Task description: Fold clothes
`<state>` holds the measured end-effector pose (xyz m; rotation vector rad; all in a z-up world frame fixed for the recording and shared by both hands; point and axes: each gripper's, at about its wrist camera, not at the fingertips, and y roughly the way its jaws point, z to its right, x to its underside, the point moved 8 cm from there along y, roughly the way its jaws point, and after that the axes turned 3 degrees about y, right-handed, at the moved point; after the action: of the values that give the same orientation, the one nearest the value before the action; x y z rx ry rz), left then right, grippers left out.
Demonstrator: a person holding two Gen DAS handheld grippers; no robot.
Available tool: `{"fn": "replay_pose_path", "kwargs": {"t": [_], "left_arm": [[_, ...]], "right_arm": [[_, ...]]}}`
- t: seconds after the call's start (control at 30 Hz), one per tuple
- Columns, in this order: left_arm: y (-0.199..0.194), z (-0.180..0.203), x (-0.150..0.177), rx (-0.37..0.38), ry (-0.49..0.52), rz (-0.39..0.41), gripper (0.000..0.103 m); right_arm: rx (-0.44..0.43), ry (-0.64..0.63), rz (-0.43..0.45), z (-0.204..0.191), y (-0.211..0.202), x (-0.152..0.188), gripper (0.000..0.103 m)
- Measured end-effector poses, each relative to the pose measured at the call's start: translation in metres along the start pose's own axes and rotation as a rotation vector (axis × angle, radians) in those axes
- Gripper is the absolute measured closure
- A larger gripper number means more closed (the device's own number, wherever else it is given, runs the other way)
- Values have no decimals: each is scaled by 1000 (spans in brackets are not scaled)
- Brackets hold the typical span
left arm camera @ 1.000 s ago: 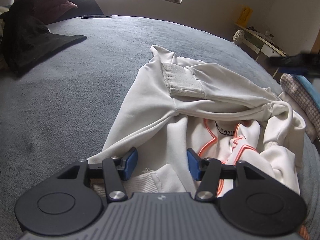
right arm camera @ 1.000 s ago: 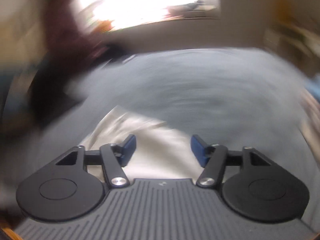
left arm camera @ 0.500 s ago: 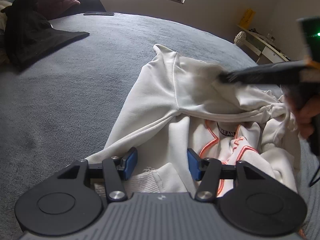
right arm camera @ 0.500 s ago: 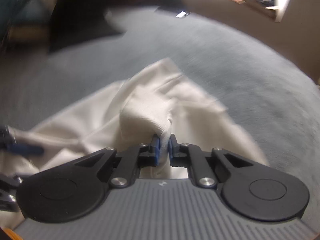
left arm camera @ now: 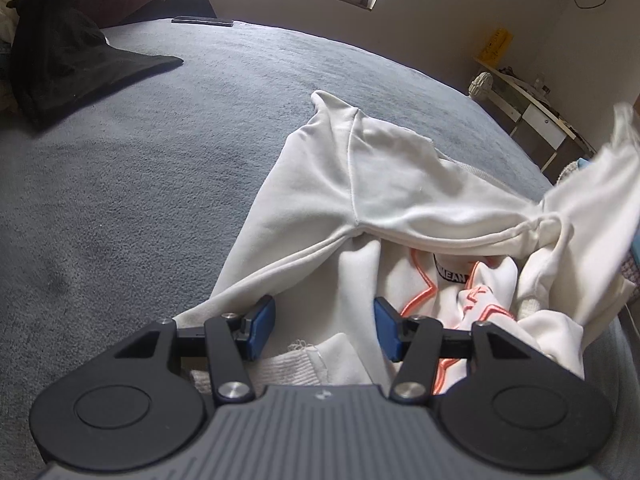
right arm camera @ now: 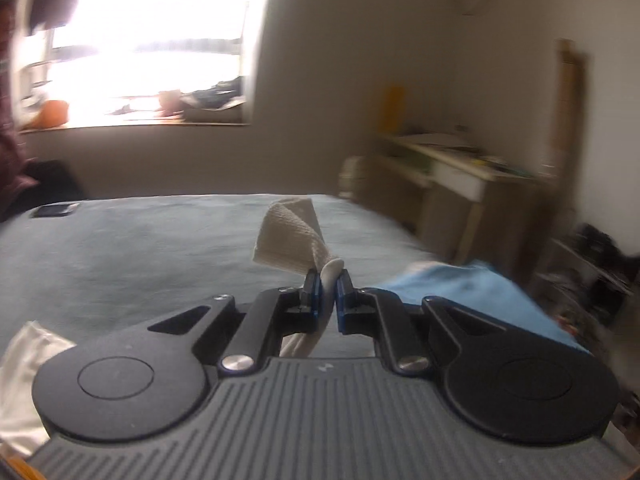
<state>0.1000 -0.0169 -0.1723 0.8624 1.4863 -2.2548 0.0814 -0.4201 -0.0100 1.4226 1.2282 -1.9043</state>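
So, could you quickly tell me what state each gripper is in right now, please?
Left gripper: open, nothing pinched, hovering over the white sweatshirt.
Right gripper: shut on the sweatshirt's ribbed cuff, lifted off the bed.

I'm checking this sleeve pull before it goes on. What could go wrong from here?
1. The right gripper pinches only the ribbed cuff; it may slip free.
2. The left gripper stands open over the white sweatshirt, pinning nothing, so the body may drag across the grey bed.
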Motion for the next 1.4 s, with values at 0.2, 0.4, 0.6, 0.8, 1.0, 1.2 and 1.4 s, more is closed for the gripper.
{"fn": "replay_pose_path", "kwargs": {"t": [0.2, 0.4, 0.6, 0.8, 1.0, 1.2, 1.4], "left_arm": [[0, 3, 0, -17, 21, -7, 48], [0, 4, -1, -24, 27, -25, 48], [3, 8, 0, -54, 41, -34, 48], [5, 9, 1, -80, 53, -41, 48], [2, 6, 2, -78, 41, -39, 48], [2, 5, 4, -63, 52, -21, 47], [-2, 5, 4, -50, 41, 0, 47]], "right_arm": [[-3, -41, -302, 4, 47, 110, 91], [-2, 38, -372, 12, 44, 157, 65], [-264, 207, -231, -6, 9, 104, 20], [-639, 203, -510, -102, 25, 136, 19], [-697, 67, -752, -157, 47, 179, 73], [-830, -47, -493, -187, 15, 104, 91], [-996, -110, -347, -271, -6, 23, 93]]}}
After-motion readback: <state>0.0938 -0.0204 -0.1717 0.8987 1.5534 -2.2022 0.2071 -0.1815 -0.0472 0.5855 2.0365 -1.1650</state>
